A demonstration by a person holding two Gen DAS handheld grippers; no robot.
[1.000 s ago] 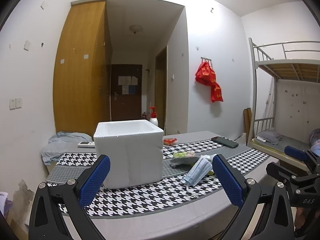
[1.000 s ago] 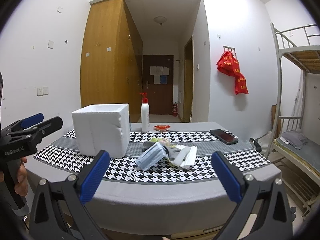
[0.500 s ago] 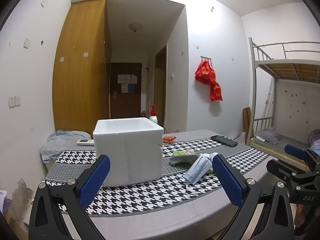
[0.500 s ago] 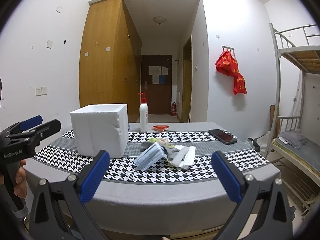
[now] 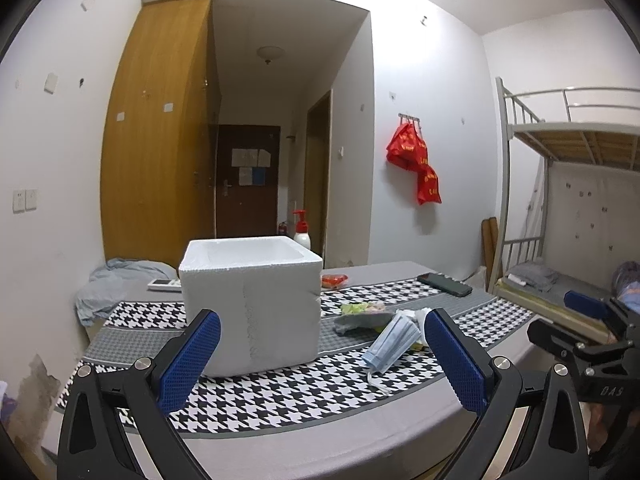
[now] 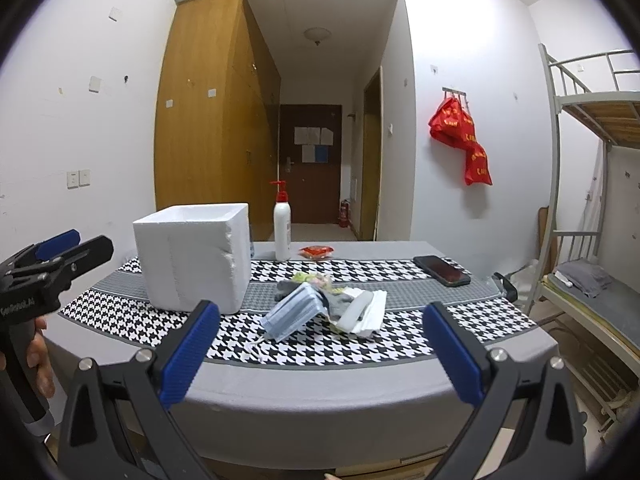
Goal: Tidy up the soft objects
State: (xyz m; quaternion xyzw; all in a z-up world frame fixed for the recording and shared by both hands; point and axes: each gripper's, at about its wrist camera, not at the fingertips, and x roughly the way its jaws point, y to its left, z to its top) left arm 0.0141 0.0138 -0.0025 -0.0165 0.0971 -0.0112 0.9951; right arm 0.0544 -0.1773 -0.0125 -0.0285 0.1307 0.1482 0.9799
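A pile of soft things lies mid-table: a blue face mask (image 6: pixel 295 312), grey cloth (image 6: pixel 289 288), white folded cloth (image 6: pixel 366 311) and a green-patterned piece (image 6: pixel 310 278). The mask also shows in the left wrist view (image 5: pixel 394 342). A white foam box (image 5: pixel 250 300) stands open to the pile's left, also in the right wrist view (image 6: pixel 194 262). My left gripper (image 5: pixel 320 360) is open and empty, short of the table's front edge. My right gripper (image 6: pixel 320 354) is open and empty, short of the table, facing the pile.
A houndstooth cloth (image 6: pixel 400 344) covers the grey table. A pump bottle (image 6: pixel 282 232), a red packet (image 6: pixel 317 251) and a black phone (image 6: pixel 442 270) lie toward the back. A remote (image 5: pixel 164 284) and blue cloth (image 5: pixel 116 280) sit far left. A bunk bed (image 6: pixel 592 200) stands right.
Both grippers have drifted slightly; the table and box sit a little lower and closer in view. Both grippers stay open and empty. Nothing on the table has moved.
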